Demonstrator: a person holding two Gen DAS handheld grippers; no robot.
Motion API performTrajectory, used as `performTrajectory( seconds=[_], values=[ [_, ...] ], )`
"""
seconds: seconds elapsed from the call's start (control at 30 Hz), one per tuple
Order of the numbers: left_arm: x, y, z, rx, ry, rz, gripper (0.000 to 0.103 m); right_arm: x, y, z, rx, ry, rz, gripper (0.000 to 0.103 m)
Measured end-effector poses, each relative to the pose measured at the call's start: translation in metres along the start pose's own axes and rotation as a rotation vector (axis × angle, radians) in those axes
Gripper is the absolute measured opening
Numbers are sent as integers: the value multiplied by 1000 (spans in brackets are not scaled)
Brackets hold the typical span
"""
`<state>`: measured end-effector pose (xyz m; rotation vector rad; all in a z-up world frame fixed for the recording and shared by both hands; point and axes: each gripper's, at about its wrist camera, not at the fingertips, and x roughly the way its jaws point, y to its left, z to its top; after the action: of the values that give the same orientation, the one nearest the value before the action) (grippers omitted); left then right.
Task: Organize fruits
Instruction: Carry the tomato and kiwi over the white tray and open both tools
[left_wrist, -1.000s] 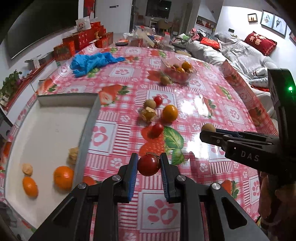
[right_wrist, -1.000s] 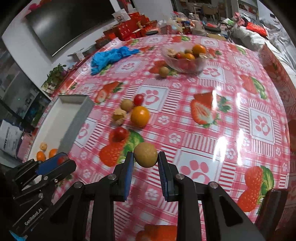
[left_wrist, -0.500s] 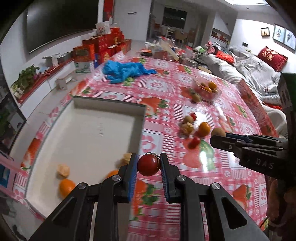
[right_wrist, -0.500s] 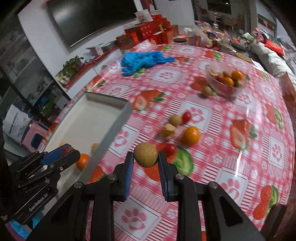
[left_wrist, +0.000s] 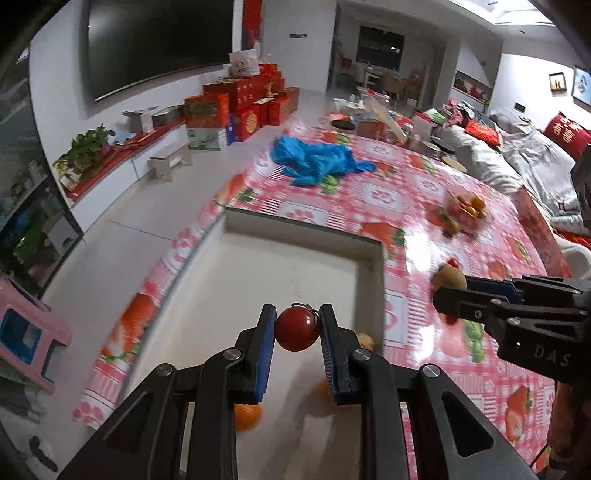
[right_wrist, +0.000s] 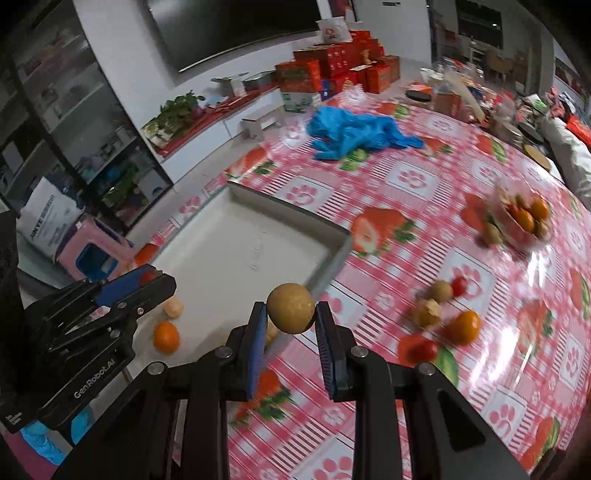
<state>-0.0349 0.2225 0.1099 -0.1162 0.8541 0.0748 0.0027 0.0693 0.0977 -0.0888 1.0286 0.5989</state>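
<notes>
The left gripper (left_wrist: 297, 328) is closed on a red tomato (left_wrist: 297, 329) above the white tray (left_wrist: 288, 266), and the right gripper (right_wrist: 290, 314) is closed on a brown round fruit (right_wrist: 290, 308) above the tray's near edge, beside the red checked table (right_wrist: 424, 192).

Your left claw (left_wrist: 297, 329) pinches a glossy red tomato (left_wrist: 297, 329) over the white tray (left_wrist: 303, 232). Your right claw (right_wrist: 291, 314) clamps a round tan fruit (right_wrist: 291, 313) above the tray's 3 o'clock wall. Two oranges (right_wrist: 166, 336) and a pale peeled fruit (right_wrist: 173, 307) lie at the tray's 6 o'clock end.
</notes>
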Motion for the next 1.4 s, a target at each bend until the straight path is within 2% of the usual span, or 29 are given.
performTrajectory(
  seconds=[0.27,0.57,0.93,1.0,1.07,1.1,1.17,1.2,1.23,1.3,1.37,1.4],
  values=[
    [18,27,6,-37,18,53,25,29,24,22,-12,37,40,29],
    [50,35,-16,-33,90,90,25,85,31,-3,-32,165,21,29],
    [58,39,-26,-33,115,111,25,94,36,-11,-63,190,2,29],
    [58,36,-27,-23,120,112,26,95,37,-11,-65,192,5,34],
    [59,34,-28,-10,124,121,26,94,37,-11,-63,191,6,54],
    [59,34,-28,-6,126,124,29,94,37,-11,-63,185,0,55],
    [58,35,-28,-8,127,154,47,91,35,-11,-62,174,-18,55],
    [56,38,-28,-16,119,179,67,89,33,-10,-54,170,-10,55],
    [54,40,-27,-25,107,194,79,87,30,-10,-40,167,8,58],
    [47,46,-27,-51,80,180,81,82,27,-8,-21,156,34,66],
    [45,49,-24,-62,92,174,81,77,28,-5,-25,140,24,80],
    [44,49,-23,-60,95,181,81,74,29,-5,-29,135,14,82]
  ],
)
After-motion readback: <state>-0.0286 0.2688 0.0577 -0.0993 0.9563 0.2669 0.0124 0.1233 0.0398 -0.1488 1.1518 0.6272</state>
